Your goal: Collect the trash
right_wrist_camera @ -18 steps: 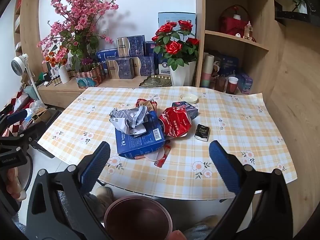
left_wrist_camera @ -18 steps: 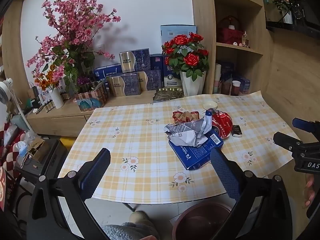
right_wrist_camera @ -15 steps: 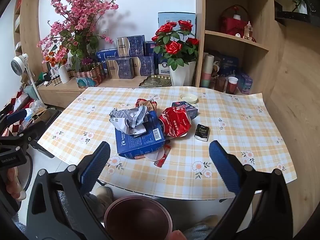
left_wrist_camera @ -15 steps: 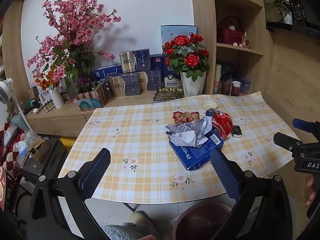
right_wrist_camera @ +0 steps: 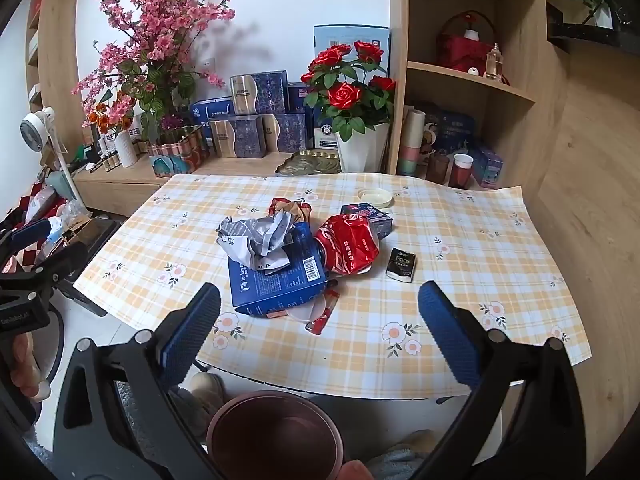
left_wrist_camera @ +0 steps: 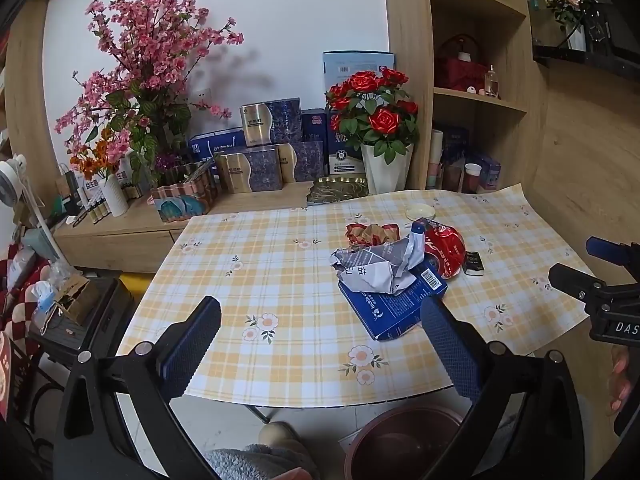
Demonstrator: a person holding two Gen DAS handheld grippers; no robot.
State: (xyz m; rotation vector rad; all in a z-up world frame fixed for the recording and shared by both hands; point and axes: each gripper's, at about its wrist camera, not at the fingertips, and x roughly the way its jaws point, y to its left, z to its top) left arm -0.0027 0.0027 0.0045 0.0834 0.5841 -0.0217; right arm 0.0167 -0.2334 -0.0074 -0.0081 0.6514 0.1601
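Note:
Trash is heaped mid-table: a flat blue box (right_wrist_camera: 276, 280) (left_wrist_camera: 394, 304) with crumpled grey paper (right_wrist_camera: 256, 240) (left_wrist_camera: 376, 266) on it, a crushed red bag (right_wrist_camera: 350, 248) (left_wrist_camera: 444, 248), a red-gold wrapper (right_wrist_camera: 288, 206) (left_wrist_camera: 372, 232), a small black packet (right_wrist_camera: 401, 265) (left_wrist_camera: 474, 263) and a red stick wrapper (right_wrist_camera: 323, 312). A dark red bin (right_wrist_camera: 276, 436) (left_wrist_camera: 404, 440) stands on the floor under the near table edge. My left gripper (left_wrist_camera: 320, 320) hangs open over the near left of the table, empty. My right gripper (right_wrist_camera: 320, 308) is open and empty, short of the pile.
The table (right_wrist_camera: 480, 280) wears a yellow checked cloth. A round white lid (right_wrist_camera: 375, 197) lies at its far side. Behind stand a rose vase (right_wrist_camera: 356, 120), pink blossoms (right_wrist_camera: 152, 40), gift boxes and wooden shelves (right_wrist_camera: 472, 76). A slippered foot (left_wrist_camera: 280, 436) sits by the bin.

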